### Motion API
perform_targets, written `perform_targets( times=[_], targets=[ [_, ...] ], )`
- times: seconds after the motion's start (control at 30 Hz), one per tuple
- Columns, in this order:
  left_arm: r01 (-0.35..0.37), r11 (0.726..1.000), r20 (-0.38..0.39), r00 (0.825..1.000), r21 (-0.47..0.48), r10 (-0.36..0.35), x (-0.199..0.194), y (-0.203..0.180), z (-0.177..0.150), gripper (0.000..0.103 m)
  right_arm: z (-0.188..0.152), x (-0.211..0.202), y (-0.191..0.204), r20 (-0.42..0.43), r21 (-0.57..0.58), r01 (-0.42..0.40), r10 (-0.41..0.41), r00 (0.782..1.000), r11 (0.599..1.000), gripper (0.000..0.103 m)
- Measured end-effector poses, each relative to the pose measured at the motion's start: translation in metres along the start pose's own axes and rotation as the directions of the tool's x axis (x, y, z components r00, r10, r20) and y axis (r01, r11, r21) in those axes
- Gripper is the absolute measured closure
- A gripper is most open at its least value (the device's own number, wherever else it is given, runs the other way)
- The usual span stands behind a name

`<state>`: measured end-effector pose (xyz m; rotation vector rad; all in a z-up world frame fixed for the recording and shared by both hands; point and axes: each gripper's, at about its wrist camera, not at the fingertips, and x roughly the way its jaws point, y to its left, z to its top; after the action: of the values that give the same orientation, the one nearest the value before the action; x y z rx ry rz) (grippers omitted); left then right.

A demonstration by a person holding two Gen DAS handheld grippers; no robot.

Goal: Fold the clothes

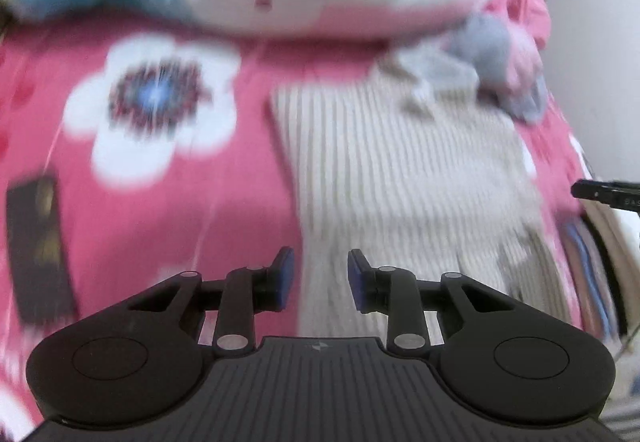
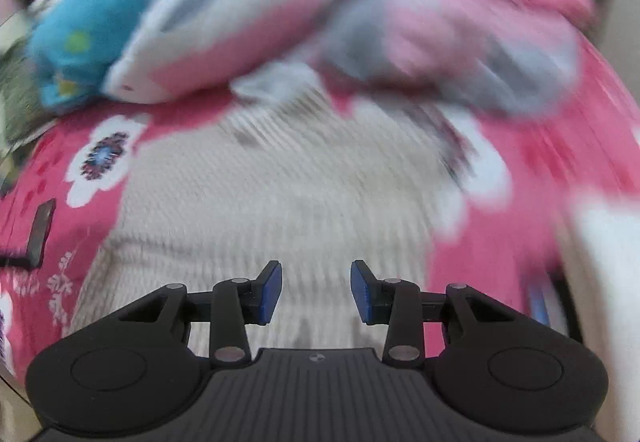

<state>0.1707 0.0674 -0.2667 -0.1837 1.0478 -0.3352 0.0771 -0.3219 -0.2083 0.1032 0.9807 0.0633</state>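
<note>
Both wrist views steeply down, sharing striped garment (image 1: 400, 178).

A cream-white ribbed knit garment (image 1: 400, 178) is lying flat on a bright pink bedspread printed with big white flowers (image 1: 160, 202), its ribs running lengthwise away from the viewer. In the left wrist view it is showing a straight, neat left edge and a roughly rectangular outline, so it is probably lying already folded, though blur is smearing the details. Its far end is sitting just beside a crumpled grey and pale pink cloth (image 1: 500, 54), possibly touching it. In the right wrist view the knit (image 2: 280, 194) is spreading wide across the bedspread, its near part looking slightly puckered and uneven
</note>
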Motion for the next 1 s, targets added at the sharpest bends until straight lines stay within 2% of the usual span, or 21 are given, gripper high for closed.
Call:
perform_targets(
  times=[0.1, 0.23, 0.33, 0.37, 0.4, 0.47, 0.53, 0.6, 0.63, 0.7, 0.73, 0.8, 0.87, 0.97, 1.0],
  targets=[
    [-0.008, 1.0, 0.092, 0.996, -0.003, 0.008, 0.033, -0.009, 0.031, 0.057, 0.049, 0.049, -0.008, 0.056, -0.097, -0.024, 0.029, 0.998, 0.995, 0.063],
    [0.042, 0.998, 0.164, 0.986, -0.041, -0.034, 0.08, -0.027, 0.059, 0.057, 0.103, 0.108, -0.023, 0.117, -0.161, -0.013, 0.032, 0.993, 0.987, 0.062],
    [0.069, 0.995, 0.17, 0.984, -0.067, -0.057, 0.116, -0.047, 0.072, 0.057, 0.139, 0.137, -0.017, 0.123, -0.249, -0.064, 0.097, 0.988, 0.966, 0.059],
    [0.07, 0.995, 0.171, 0.984, -0.075, -0.057, 0.129, -0.053, 0.076, 0.057, 0.146, 0.142, -0.012, 0.115, -0.295, -0.068, 0.107, 0.988, 0.953, 0.049],
    [0.069, 0.994, 0.172, 0.984, -0.084, -0.054, 0.139, -0.058, 0.081, 0.057, 0.153, 0.145, -0.006, 0.106, -0.344, -0.07, 0.113, 0.988, 0.936, 0.047],
    [0.073, 0.993, 0.171, 0.984, -0.098, -0.056, 0.156, -0.065, 0.086, 0.057, 0.163, 0.166, 0.004, 0.045, -0.447, -0.059, 0.089, 0.995, 0.893, 0.043],
    [0.087, 0.989, 0.161, 0.985, -0.116, -0.067, 0.17, -0.067, 0.088, 0.057, 0.168, 0.186, 0.004, -0.039, -0.5, -0.059, 0.046, 0.998, 0.864, 0.043],
    [0.084, 0.986, 0.139, 0.988, -0.142, -0.064, 0.185, -0.065, 0.085, 0.057, 0.172, 0.203, -0.004, -0.097, -0.49, -0.079, 0.036, 0.995, 0.868, 0.044],
    [0.081, 0.985, 0.126, 0.99, -0.155, -0.061, 0.193, -0.064, 0.082, 0.057, 0.174, 0.211, -0.009, -0.133, -0.463, -0.107, 0.051, 0.99, 0.88, 0.047],
    [0.069, 0.985, 0.13, 0.99, -0.156, -0.049, 0.2, -0.063, 0.073, 0.057, 0.177, 0.219, -0.019, -0.186, -0.404, -0.165, 0.096, 0.978, 0.9, 0.073],
    [0.067, 0.986, 0.138, 0.989, -0.152, -0.046, 0.201, -0.063, 0.069, 0.057, 0.177, 0.219, -0.022, -0.197, -0.371, -0.196, 0.129, 0.972, 0.908, 0.098],
    [0.092, 0.981, 0.16, 0.985, -0.172, -0.064, 0.195, -0.059, 0.063, 0.058, 0.175, 0.211, -0.028, -0.189, -0.325, -0.247, 0.193, 0.963, 0.913, 0.098],
    [0.155, 0.96, 0.192, 0.975, -0.233, -0.111, 0.182, -0.049, 0.057, 0.057, 0.165, 0.186, -0.026, -0.138, -0.358, -0.275, 0.241, 0.961, 0.892, 0.098],
    [0.261, 0.905, 0.254, 0.95, -0.336, -0.18, 0.151, -0.03, 0.045, 0.057, 0.133, 0.144, -0.015, -0.099, -0.472, -0.288, 0.275, 0.956, 0.833, 0.098],
    [0.291, 0.883, 0.275, 0.941, -0.368, -0.196, 0.14, -0.024, 0.04, 0.057, 0.119, 0.133, -0.008, -0.093, -0.531, -0.275, 0.267, 0.959, 0.801, 0.098]
  ],
)
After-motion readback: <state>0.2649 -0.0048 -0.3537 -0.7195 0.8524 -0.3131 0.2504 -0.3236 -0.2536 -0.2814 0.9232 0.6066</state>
